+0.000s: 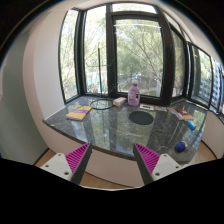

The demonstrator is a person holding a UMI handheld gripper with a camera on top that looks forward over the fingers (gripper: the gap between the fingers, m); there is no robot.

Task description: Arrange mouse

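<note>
My gripper (113, 160) is open and empty, held back from the near edge of a dark stone desk (110, 132) in a bay window. The magenta pads (78, 157) stand wide apart with only floor and desk edge between them. A dark round mouse mat (141, 117) lies on the desk, far beyond the fingers. A small white object (119, 101), too small to tell if it is the mouse, lies further back next to a pink bottle (134, 95).
A yellow item (78, 114) lies on the desk's left part, with a looped cable (100, 103) behind it. Several small items (184, 116) lie at the right. A blue bottle (181, 148) stands at the desk's near right edge. Windows (135, 50) ring the desk.
</note>
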